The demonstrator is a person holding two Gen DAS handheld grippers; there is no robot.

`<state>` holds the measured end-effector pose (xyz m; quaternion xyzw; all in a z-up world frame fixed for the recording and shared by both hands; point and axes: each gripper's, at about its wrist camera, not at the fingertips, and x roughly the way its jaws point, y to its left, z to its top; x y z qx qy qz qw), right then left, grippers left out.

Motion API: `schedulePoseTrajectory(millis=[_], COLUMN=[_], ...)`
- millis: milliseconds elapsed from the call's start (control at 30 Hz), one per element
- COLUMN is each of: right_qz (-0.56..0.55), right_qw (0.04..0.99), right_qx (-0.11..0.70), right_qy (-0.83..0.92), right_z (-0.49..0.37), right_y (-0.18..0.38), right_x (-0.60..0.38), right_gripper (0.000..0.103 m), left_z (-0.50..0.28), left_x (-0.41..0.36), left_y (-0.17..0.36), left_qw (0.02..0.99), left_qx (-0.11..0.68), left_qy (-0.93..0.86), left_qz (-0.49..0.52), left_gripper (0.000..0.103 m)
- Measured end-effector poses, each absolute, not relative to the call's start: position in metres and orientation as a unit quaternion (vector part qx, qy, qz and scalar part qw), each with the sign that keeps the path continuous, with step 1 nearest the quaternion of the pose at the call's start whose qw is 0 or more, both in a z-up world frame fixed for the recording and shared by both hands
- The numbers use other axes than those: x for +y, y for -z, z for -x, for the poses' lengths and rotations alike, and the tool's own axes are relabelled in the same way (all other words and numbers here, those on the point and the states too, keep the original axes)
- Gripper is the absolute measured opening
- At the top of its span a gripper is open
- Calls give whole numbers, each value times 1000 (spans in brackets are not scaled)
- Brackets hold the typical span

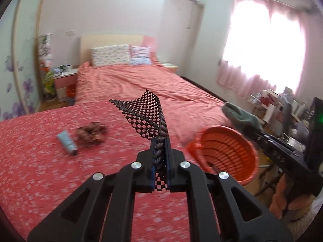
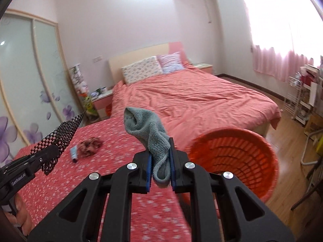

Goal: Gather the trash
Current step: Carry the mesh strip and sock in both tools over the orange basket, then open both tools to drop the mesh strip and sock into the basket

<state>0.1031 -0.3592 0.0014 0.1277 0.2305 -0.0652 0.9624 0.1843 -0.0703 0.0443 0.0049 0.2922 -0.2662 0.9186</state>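
My left gripper (image 1: 160, 141) is shut on a black mesh mat (image 1: 143, 115) and holds it in the air above the red flowered cover (image 1: 40, 161). My right gripper (image 2: 160, 143) is shut on a grey-green sock (image 2: 147, 127), also held up. The sock shows at the right of the left wrist view (image 1: 240, 117), the mesh mat at the left of the right wrist view (image 2: 60, 135). An orange slatted basket (image 2: 238, 155) lies tilted on its side to the right of both grippers, its mouth facing me (image 1: 226, 151). A light-blue tube (image 1: 66, 142) and a brown scrunchie (image 1: 91, 134) lie on the cover.
A bed (image 2: 191, 100) with a salmon duvet and two pillows fills the middle. A pink nightstand (image 1: 64, 80) and glass wardrobe doors (image 2: 30, 80) are at the left. A white wire rack (image 2: 298, 100) and cluttered shelves stand by the curtained window at the right.
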Motion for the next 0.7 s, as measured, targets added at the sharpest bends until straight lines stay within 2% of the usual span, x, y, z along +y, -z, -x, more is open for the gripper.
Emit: schedulePoseTrajectory(millis=[567, 633, 700], right_qz=[-221, -230, -242], right_qw=[936, 932, 927], right_qx=[230, 236, 246], right_qy=[149, 152, 148], right_z=[-99, -104, -106], right_y=[32, 39, 46], right_x=[-468, -473, -478], right_gripper=[14, 17, 19], left_z=[-183, -188, -194], left_x=[-247, -259, -268], left_y=[3, 12, 24], left_qw=[858, 855, 856], left_qx=[322, 331, 340], left_qy=[398, 395, 384], left_qz=[-53, -62, -71], left_gripper=[9, 15, 31])
